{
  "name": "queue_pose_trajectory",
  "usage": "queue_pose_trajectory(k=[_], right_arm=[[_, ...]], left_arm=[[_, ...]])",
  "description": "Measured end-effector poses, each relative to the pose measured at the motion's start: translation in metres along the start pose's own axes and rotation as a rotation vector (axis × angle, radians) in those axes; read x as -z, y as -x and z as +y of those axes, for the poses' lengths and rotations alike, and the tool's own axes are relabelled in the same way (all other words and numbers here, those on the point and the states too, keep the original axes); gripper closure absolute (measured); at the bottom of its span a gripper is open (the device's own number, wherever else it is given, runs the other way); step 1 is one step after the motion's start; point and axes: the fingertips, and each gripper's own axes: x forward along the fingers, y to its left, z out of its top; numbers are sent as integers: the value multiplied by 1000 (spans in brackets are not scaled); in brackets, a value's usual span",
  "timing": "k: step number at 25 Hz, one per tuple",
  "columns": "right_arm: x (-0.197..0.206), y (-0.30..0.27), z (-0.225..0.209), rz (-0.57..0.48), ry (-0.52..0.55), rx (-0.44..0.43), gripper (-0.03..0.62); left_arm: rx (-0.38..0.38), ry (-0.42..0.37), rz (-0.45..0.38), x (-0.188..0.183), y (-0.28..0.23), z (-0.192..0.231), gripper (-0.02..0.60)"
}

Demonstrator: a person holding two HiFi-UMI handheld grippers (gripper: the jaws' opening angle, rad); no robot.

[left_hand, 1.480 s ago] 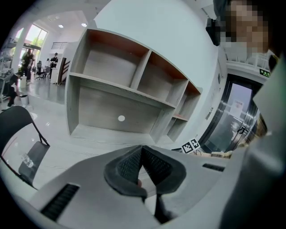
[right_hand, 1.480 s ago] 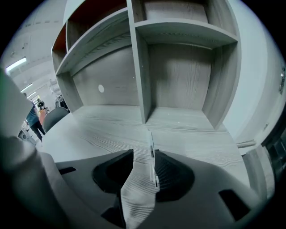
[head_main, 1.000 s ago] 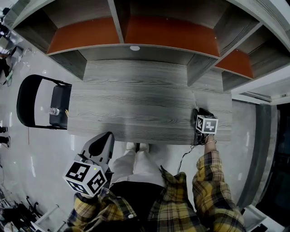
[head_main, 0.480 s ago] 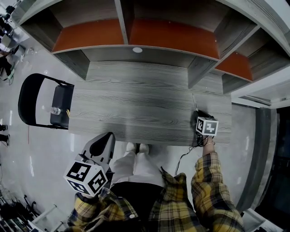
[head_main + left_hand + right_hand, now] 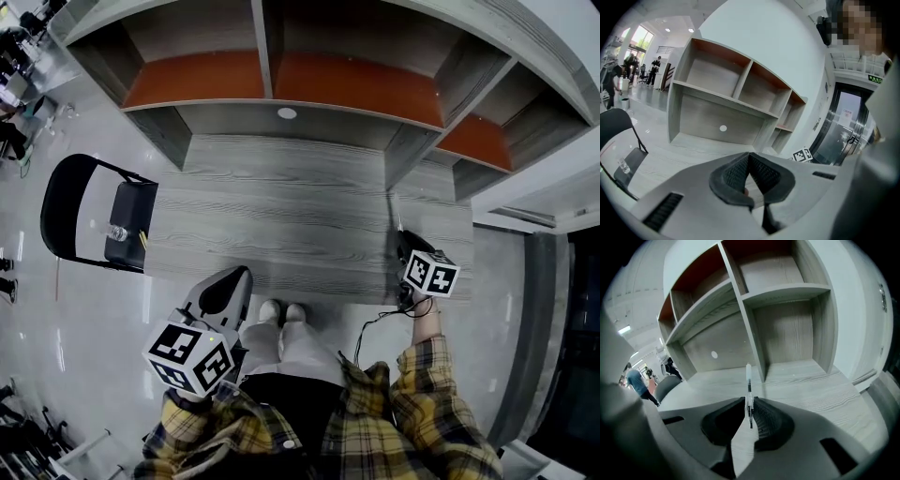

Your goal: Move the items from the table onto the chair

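A bottle (image 5: 116, 232) is already seen on the chair (image 5: 132, 200) at frame left. Only a thin pen (image 5: 748, 380), pinched by the right tool (image 5: 750, 405) at the right end of the counter (image 5: 281, 216), is left to be carried; the left tool (image 5: 749, 161) is pressed together, empty.

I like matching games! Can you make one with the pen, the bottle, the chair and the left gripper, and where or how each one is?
Things:
1. pen
2. bottle
3. chair
4. left gripper

Place or state:
A. on the chair seat
B. jaws together, nothing in them
C. held in the right gripper
D. beside the left end of the table

Pairs: 1-C, 2-A, 3-D, 4-B
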Motion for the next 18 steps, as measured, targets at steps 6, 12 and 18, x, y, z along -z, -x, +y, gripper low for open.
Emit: queue_pose_trajectory(k=[6,12,18], right_arm=[[-17,31,58,-71,9,-143,528],[-23,53,118,-94,45,-291,528],[-9,46,200,-28,104,-455,528]], left_arm=[[25,-7,-27,-1,-6,-15,578],[-3,11,-45,6,0,-16,578],[-88,50,-78,8,32,12,578]])
